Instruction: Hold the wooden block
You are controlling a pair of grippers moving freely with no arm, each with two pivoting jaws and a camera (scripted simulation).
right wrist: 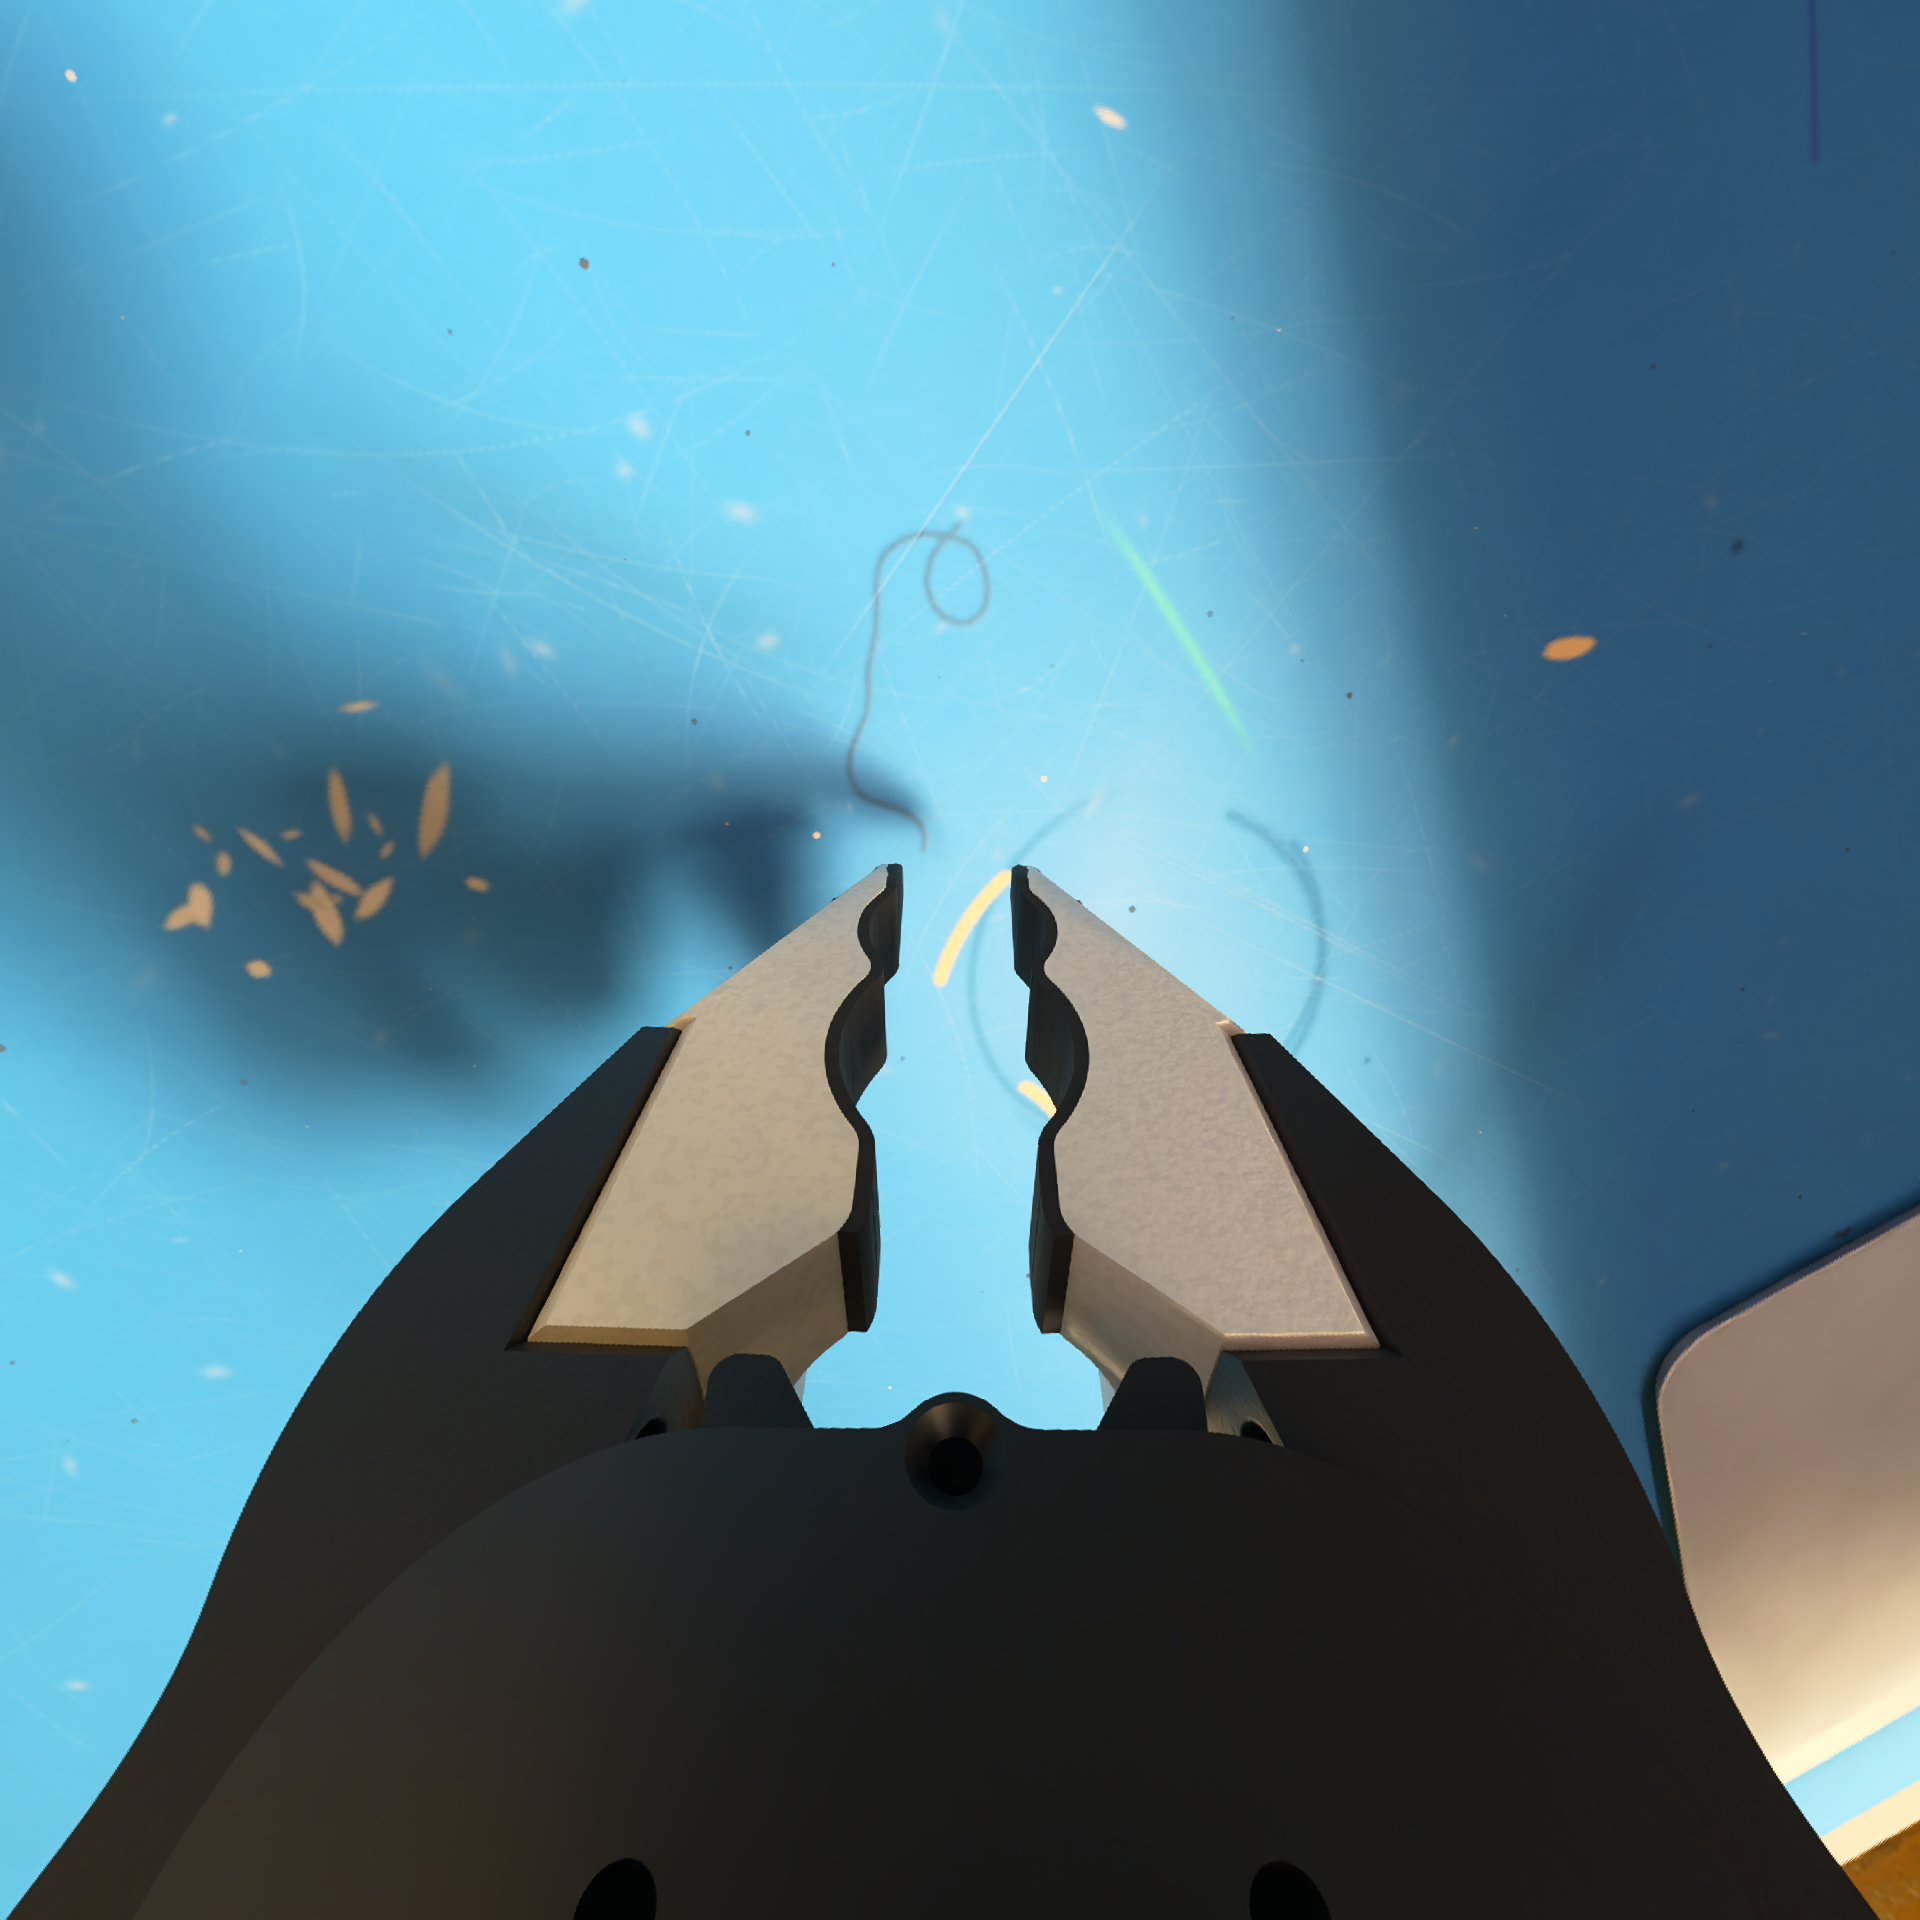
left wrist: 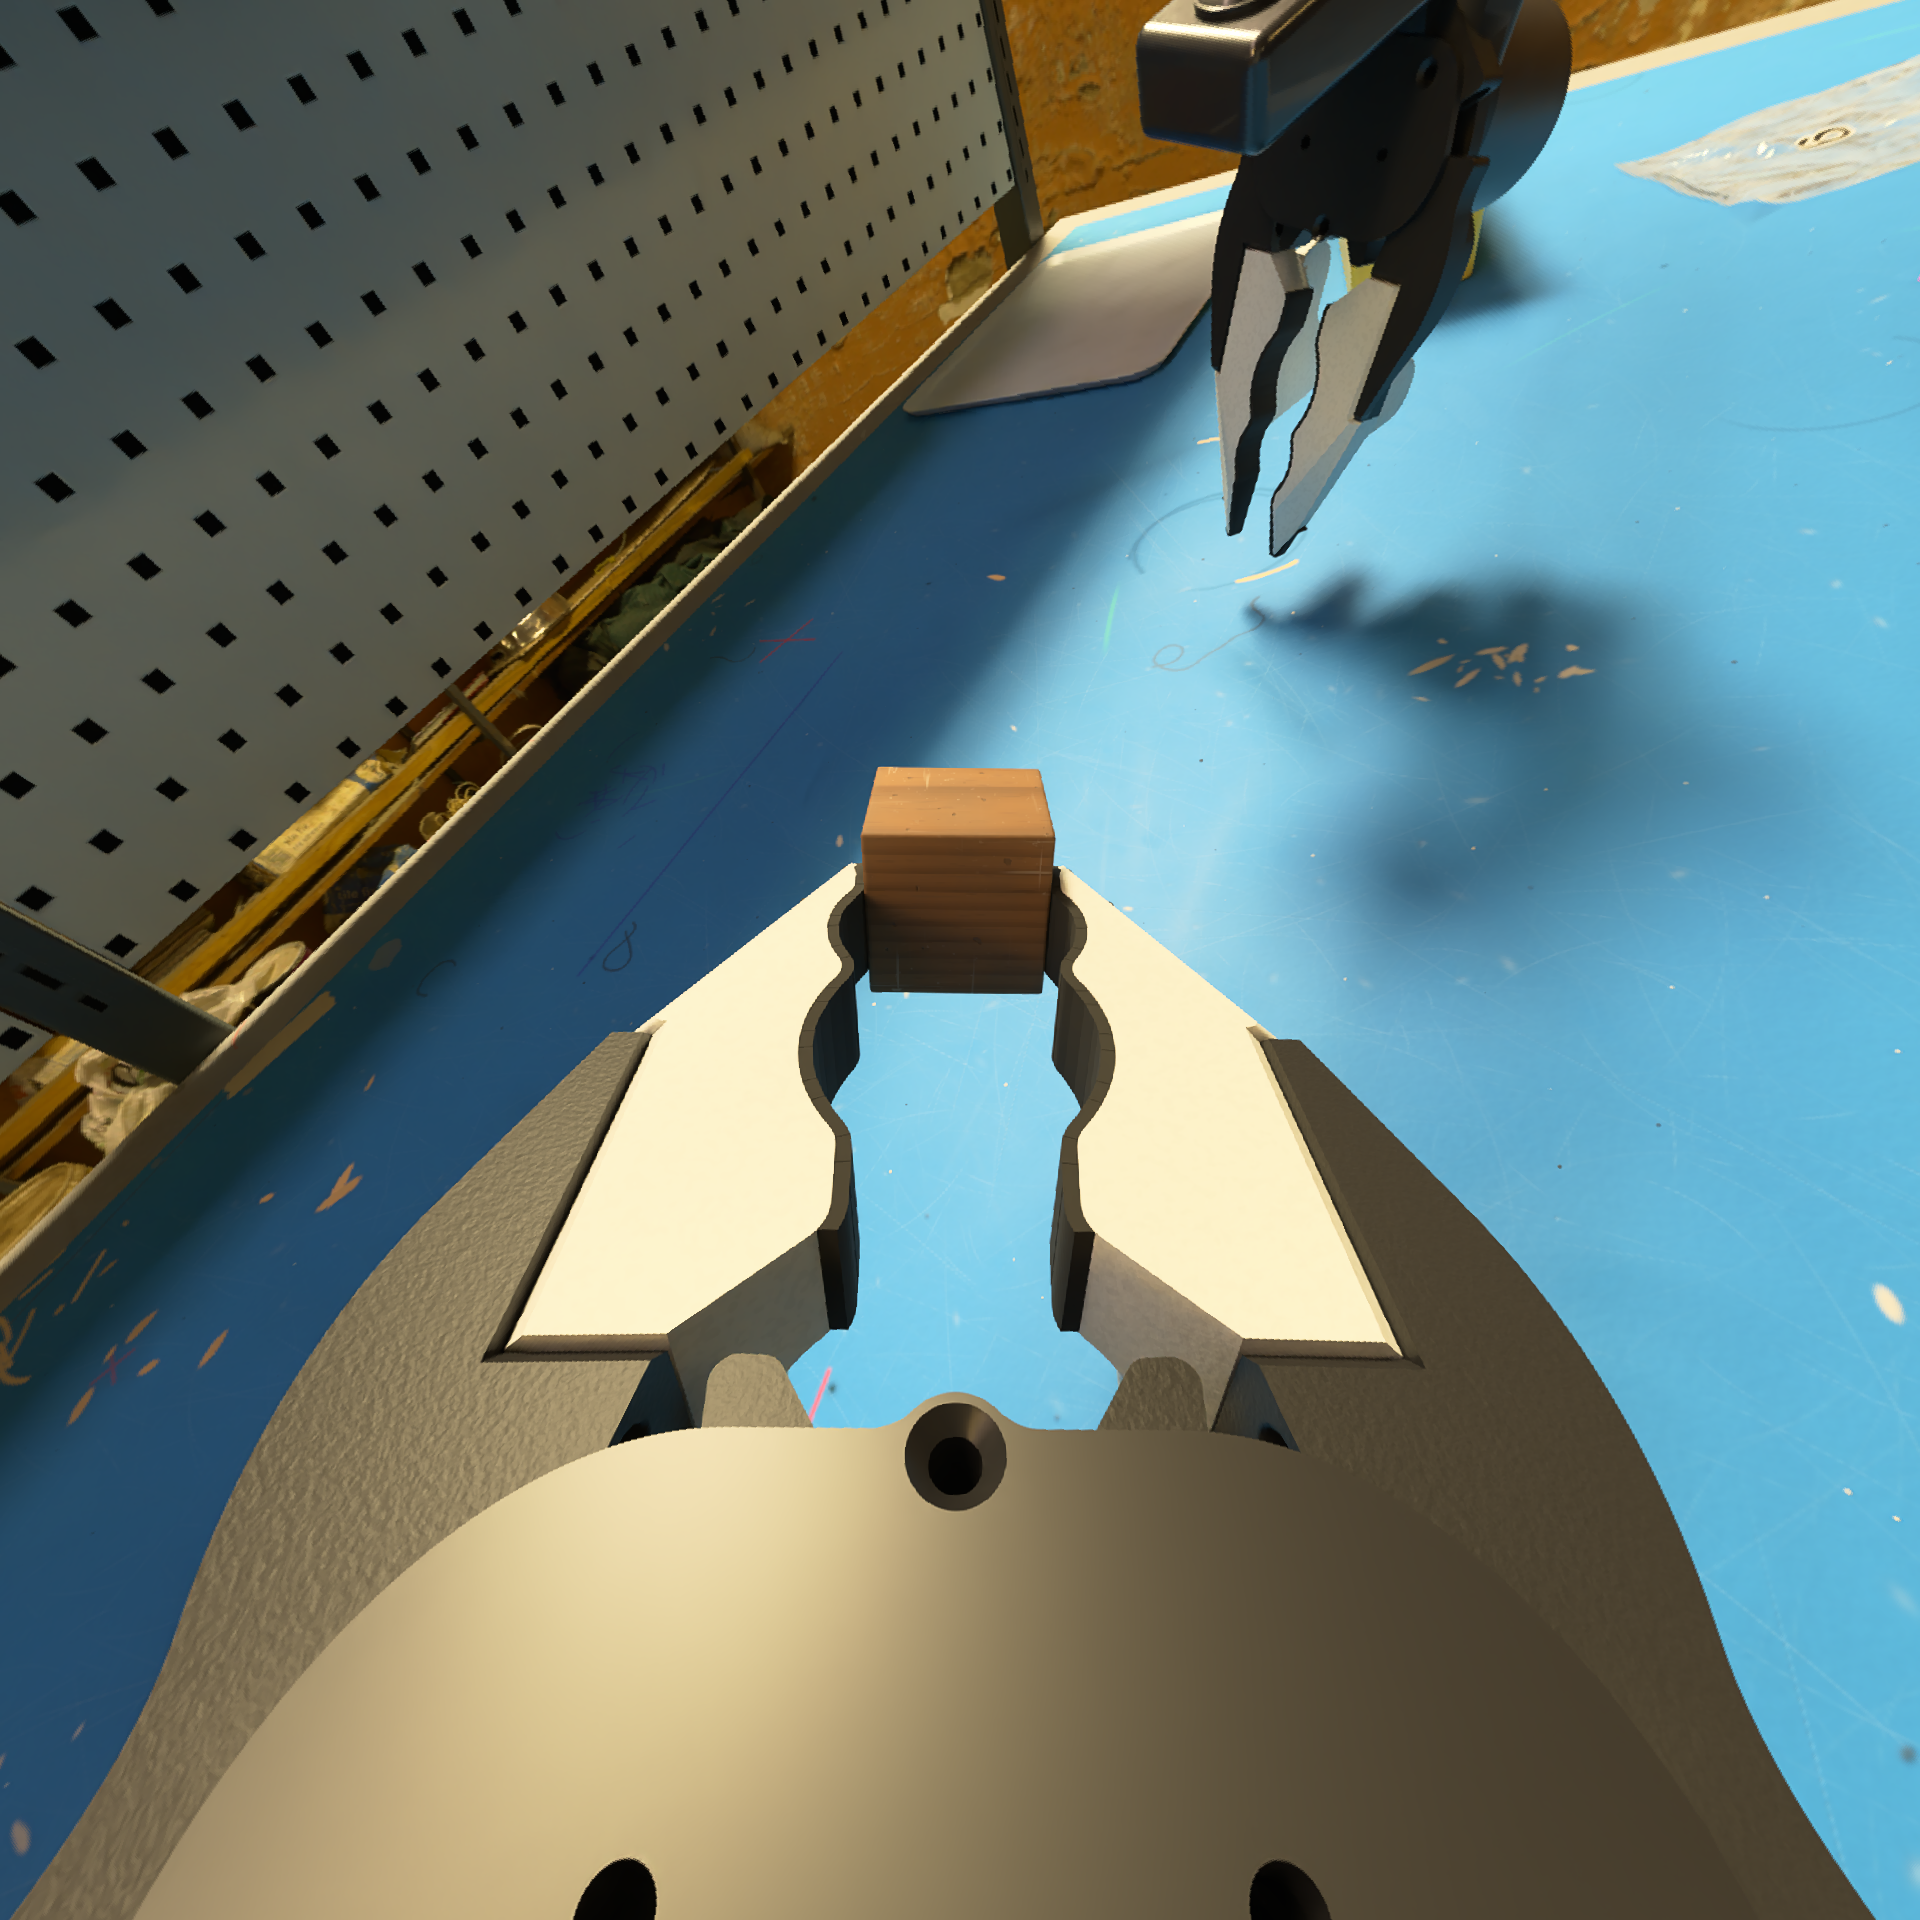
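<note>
Block: clamped between left gripper fingertips, above blue table. Right gripper: jaws parted, nothing held, seen beyond block, near pegboard.

A blue table with a gray board of holes beside it

I see a bright blue table top with scratches, tan specks and dark shadows. A gray board full of little black holes stands along its edge on a flat gray foot. Behind it I see messy orange-brown stuff.
</note>
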